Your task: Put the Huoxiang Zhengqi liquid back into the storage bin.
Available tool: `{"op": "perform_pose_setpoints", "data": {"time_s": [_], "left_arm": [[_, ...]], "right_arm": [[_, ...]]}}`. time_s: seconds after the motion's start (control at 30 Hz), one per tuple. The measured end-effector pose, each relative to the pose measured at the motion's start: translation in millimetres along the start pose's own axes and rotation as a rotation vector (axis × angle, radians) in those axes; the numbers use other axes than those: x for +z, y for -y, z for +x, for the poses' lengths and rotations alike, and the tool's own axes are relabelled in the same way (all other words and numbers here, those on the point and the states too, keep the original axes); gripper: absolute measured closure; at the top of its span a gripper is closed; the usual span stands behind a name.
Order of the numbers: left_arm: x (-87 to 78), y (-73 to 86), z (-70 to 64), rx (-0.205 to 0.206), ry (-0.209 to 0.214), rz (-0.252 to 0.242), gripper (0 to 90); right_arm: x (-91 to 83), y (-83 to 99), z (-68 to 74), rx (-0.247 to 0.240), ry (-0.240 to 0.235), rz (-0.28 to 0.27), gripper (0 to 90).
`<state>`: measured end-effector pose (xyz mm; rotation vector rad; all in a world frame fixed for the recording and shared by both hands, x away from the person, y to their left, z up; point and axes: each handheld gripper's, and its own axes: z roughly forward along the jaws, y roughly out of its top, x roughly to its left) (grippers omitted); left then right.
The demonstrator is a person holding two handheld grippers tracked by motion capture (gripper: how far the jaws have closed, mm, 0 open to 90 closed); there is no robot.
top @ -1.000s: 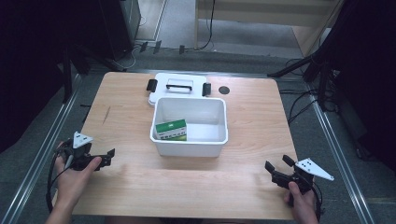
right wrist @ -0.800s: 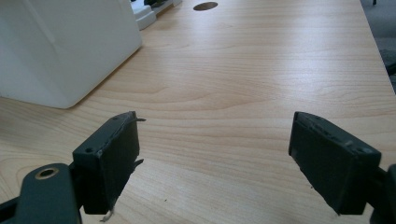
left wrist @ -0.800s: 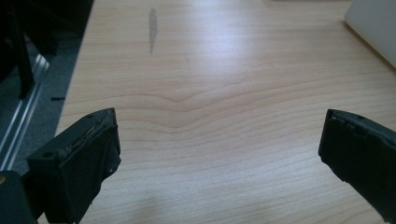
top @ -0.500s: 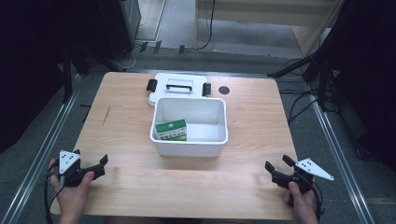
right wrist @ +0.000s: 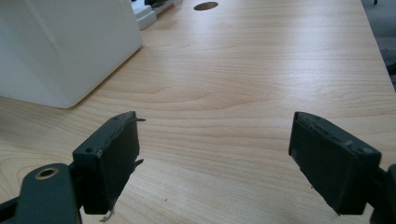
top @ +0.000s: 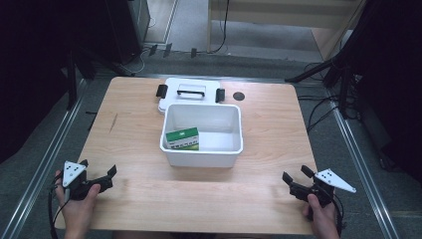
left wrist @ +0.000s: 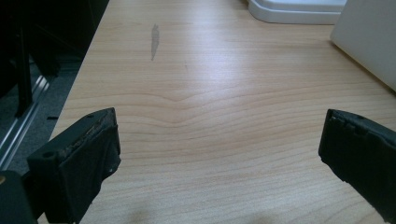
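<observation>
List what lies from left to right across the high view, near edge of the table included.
left gripper → green box inside the white bin → right gripper

Bright even tabletop (top: 268,124); dark surroundings; soft glare

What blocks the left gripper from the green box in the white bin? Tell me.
The bin's near wall does: the green box lies inside the white bin, behind it. Between the left gripper and the bin lies bare table; reaching over the rim looks possible.
</observation>
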<state>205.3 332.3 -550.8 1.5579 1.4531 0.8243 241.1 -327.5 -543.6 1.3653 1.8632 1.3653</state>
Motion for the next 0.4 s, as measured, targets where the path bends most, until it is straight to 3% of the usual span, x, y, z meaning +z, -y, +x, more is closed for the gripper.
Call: {"op": "perform_pose_setpoints", "data": {"time_s": [0.4], "left_arm": [[0.8, -0.3, 2.6, -0.031, 0.008, 0.005, 0.0]], "right_arm": [[0.0, 0.0, -0.1, -0.002, 0.000, 0.002, 16.3]]}}
